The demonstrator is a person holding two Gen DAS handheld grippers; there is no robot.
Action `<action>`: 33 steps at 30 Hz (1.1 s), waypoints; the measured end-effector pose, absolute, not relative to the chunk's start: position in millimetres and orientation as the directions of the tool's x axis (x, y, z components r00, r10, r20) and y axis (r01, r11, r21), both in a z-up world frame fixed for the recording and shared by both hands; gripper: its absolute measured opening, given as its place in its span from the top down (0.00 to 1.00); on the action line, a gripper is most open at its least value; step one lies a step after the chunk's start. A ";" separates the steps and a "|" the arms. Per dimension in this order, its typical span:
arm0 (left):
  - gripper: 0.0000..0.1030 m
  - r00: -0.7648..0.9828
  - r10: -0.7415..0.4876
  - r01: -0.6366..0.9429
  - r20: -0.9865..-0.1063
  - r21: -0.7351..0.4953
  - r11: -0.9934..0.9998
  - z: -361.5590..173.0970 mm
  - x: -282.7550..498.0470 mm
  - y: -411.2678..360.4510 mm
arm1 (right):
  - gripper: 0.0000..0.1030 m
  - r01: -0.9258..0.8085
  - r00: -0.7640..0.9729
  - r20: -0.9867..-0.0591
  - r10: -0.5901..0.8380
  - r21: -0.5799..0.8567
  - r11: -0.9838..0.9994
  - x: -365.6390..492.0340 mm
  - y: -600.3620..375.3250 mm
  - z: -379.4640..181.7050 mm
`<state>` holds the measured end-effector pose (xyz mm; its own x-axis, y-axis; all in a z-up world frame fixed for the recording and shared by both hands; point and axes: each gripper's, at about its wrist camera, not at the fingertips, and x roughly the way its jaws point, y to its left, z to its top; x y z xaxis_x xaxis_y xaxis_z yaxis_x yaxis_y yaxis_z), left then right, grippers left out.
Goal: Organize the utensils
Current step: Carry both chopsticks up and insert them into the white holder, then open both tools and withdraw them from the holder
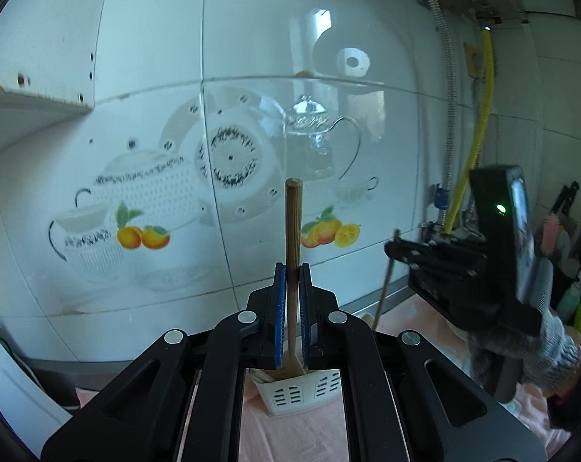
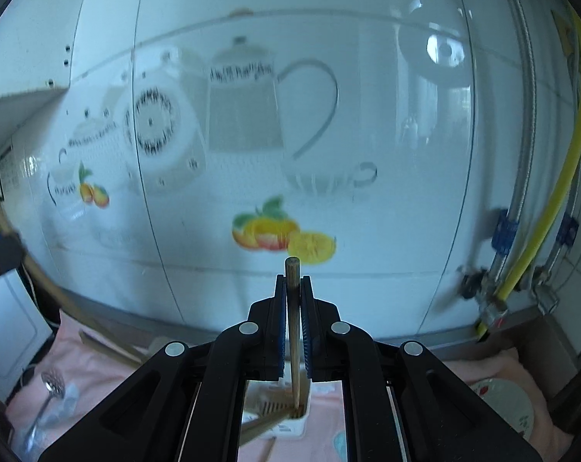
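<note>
My left gripper is shut on the handle of a wooden spatula, held upright with its blade down in a white slotted utensil holder. My right gripper is shut on a thin wooden stick, a chopstick or slim handle, whose lower end reaches into the same white holder. The right gripper also shows in the left wrist view, off to the right. The spatula's handle crosses the left edge of the right wrist view.
A pink cloth covers the counter. A metal whisk-like utensil lies at the left, a patterned plate at the right. A tiled wall with crockery decals stands close ahead. A yellow hose and pipes run at the right.
</note>
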<state>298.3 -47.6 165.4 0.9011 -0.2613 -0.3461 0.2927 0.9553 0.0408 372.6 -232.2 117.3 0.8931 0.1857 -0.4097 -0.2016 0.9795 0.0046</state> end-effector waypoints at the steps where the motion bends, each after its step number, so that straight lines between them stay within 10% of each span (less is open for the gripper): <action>1: 0.95 0.901 -0.259 0.289 -0.347 0.038 0.957 162.8 299.9 -47.3 | 0.93 -0.215 0.881 -0.427 0.203 0.022 0.976 373.3 -233.4 112.3; 13: 0.95 0.880 -0.213 0.233 -0.424 -0.004 0.972 122.9 331.8 -40.5 | 0.92 -0.236 0.870 -0.450 0.201 -0.022 0.972 359.0 -232.2 103.0; 25: 0.92 0.861 -0.208 0.229 -0.464 -0.010 0.973 119.0 324.9 -40.7 | 0.67 -0.211 0.891 -0.424 0.160 -0.074 0.975 322.3 -235.6 118.1; 33: 0.71 0.877 -0.204 0.225 -0.436 -0.004 0.974 127.2 287.4 -39.2 | 0.52 -0.188 0.900 -0.417 0.130 -0.101 0.977 268.2 -243.6 115.6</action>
